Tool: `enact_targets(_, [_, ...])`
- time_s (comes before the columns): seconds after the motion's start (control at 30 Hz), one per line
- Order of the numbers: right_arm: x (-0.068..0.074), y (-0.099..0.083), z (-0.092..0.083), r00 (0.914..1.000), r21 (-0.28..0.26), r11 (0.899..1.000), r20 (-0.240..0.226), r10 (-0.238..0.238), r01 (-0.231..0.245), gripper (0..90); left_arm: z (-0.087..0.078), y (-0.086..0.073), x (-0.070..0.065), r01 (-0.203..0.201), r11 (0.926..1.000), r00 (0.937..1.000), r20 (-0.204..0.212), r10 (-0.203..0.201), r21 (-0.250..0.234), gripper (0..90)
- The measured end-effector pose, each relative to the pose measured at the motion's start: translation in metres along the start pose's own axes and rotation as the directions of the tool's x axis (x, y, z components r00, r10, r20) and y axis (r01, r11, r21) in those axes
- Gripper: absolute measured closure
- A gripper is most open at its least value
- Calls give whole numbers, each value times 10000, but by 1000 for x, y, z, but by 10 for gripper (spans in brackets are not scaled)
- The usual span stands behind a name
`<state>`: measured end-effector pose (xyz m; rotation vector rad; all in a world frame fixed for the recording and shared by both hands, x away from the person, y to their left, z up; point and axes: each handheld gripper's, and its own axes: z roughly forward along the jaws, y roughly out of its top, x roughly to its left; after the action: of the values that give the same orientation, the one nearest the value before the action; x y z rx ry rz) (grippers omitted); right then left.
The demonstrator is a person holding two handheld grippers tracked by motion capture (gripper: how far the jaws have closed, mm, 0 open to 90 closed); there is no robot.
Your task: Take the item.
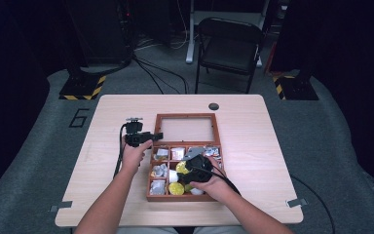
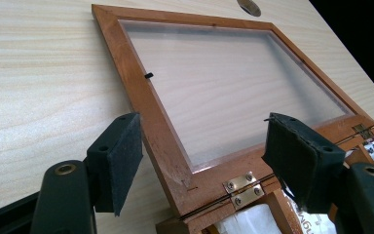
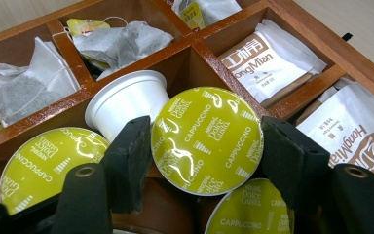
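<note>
A wooden compartment box [image 1: 149,196] lies on the table with its glass-paned lid [image 2: 141,92] folded flat behind it. My left gripper [image 2: 202,151] stands open astride the lid's near left corner, by a brass hinge [image 2: 243,187]; in the high view the left gripper [image 1: 157,137] sits at the box's left side. My right gripper [image 3: 206,151] reaches into the box, and its pads touch both sides of a yellow-green cappuccino capsule [image 3: 209,122]. From above, the right gripper [image 1: 184,176] is over the middle compartments.
Two more green capsules [image 3: 44,158] and a white upturned one [image 3: 126,100] crowd the same compartment. Tea bags [image 3: 121,41] and brown-and-white sachets [image 3: 268,61] fill neighbouring ones. A cable hole [image 1: 214,106] is behind the lid, a folding chair [image 1: 229,44] beyond the table.
</note>
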<state>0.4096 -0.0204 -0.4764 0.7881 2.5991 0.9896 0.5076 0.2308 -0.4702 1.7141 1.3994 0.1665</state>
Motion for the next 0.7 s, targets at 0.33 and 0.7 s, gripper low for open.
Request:
enact_targets(0.33, [-11,1,-8,9978,-291,9979,-344,573,-583,502,1,0,0,-12,10000,10000,15,12,43,303])
enact_targets(0.7, [4,-2,1,9976,225,9976,226,-660,655,349,0,0,2,-68,10000,10000,8,68,2,307])
